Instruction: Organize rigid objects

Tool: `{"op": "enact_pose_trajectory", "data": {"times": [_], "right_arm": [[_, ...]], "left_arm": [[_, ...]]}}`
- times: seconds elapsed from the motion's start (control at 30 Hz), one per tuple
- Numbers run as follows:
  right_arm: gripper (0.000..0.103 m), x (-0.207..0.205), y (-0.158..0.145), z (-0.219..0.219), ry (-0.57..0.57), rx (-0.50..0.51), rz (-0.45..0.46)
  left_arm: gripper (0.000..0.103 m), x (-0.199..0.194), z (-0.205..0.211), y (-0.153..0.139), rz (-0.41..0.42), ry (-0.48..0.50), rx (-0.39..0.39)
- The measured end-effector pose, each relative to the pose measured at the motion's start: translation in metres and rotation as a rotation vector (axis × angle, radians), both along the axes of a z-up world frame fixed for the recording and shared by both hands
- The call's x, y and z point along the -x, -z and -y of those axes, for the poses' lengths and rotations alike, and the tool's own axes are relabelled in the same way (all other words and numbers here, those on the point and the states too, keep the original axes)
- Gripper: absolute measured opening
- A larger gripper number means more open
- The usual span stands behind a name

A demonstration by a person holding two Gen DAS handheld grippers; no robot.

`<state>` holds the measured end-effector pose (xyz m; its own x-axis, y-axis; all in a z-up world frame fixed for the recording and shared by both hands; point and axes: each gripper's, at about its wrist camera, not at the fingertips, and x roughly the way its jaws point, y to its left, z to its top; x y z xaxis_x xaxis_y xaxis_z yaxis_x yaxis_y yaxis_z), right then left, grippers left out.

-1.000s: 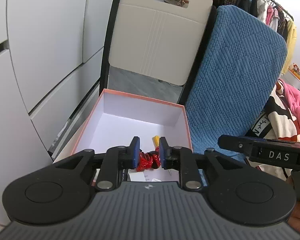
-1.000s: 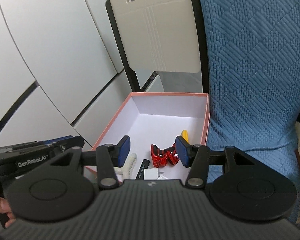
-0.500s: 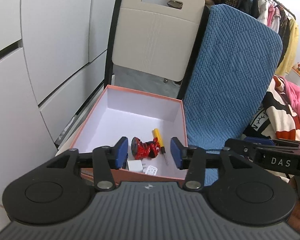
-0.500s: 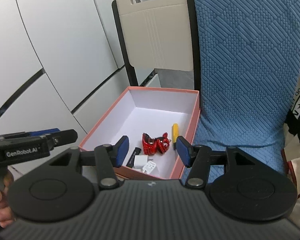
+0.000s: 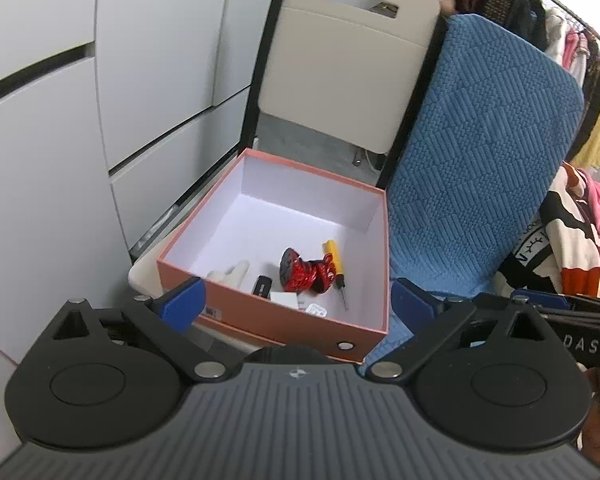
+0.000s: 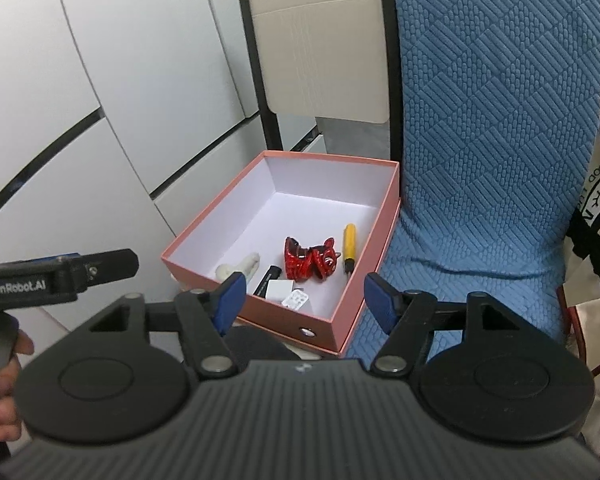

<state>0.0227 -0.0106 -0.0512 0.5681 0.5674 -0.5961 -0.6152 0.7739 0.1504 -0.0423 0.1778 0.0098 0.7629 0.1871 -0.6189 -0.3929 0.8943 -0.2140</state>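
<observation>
Left tongs (image 5: pixel 296 300) spreading wide, nothing between the blue pads (image 5: pixel 184 304), held off the near side of the box (image 5: pixel 260 316). Right tongs (image 6: pixel 304 304) opening too, about two thirds of the way, likewise empty, hovering near the box's near right corner. Beyond them, a pink-orange box with a white inside, sitting on a pale chair (image 5: pixel 348 80) beside a blue quilted cover (image 5: pixel 480 168) on the right. Gathered at the near end of the box floor: a glossy red figurine (image 6: pixel 310 258) lying in the middle, hard and knobbly, probably slippery under rubber pads; just right of it a small screwdriver (image 6: pixel 349 246) with a yellow handle and thin tip pointing near; to the left a pale off-white moulded piece (image 6: pixel 240 268), a black stick-shaped item (image 6: pixel 267 280), a white cube-like plug (image 6: pixel 279 290) and a small clear blister piece (image 6: pixel 296 300), close together, some touching. Risks from here, as judgement only: knocking the thin cardboard wall on the next reach and shifting the box on the chair seat; pinching two neighbours at once in that tight cluster; the shiny figurine squirting out of a shallow grip; the two sets of tongs crowding each other over one small corner.
</observation>
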Motion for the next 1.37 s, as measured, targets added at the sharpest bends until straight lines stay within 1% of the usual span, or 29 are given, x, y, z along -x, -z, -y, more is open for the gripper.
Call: {"op": "enact_pose_trajectory", "data": {"times": [0.03,0.07,0.1,0.13,0.3,0.7,0.87,1.1,1.2,1.37], "right_arm": [[0.071,0.0009,0.0017,-0.0003,-0.004,0.001,-0.002],[0.083,0.0013,0.0032,-0.0008,-0.001,0.005,-0.003],[0.088,0.0015,0.0048,-0.0013,0.008,0.007,-0.002],[0.092,0.0015,0.0053,-0.0013,0.014,0.006,0.002],[0.092,0.0008,0.0056,-0.0041,0.016,0.007,0.003],[0.092,-0.0010,0.0040,-0.0056,0.025,0.020,0.007],[0.092,-0.0005,0.0038,-0.0063,0.026,0.023,0.006],[0.092,-0.0006,0.0021,-0.0073,0.028,0.026,0.014],[0.092,-0.0004,0.0015,-0.0070,0.031,0.024,0.012],[0.092,0.0002,0.0015,-0.0070,0.029,0.022,0.011]], "left_arm": [[0.101,0.0003,-0.0017,0.0010,-0.004,-0.005,0.002],[0.102,0.0012,-0.0027,0.0020,-0.007,-0.009,0.005],[0.102,0.0024,-0.0034,0.0029,-0.009,-0.013,0.007],[0.102,0.0038,-0.0044,0.0038,-0.012,-0.017,0.009],[0.103,0.0071,-0.0077,0.0068,-0.018,-0.017,0.006],[0.103,0.0011,-0.0067,0.0054,-0.022,-0.020,0.001],[0.103,-0.0005,-0.0057,0.0059,-0.023,-0.015,0.025],[0.103,-0.0001,-0.0029,0.0040,-0.017,-0.007,0.017],[0.103,0.0025,-0.0034,0.0032,-0.004,-0.023,0.011],[0.103,0.0027,-0.0048,0.0045,-0.014,-0.026,0.019]]}}
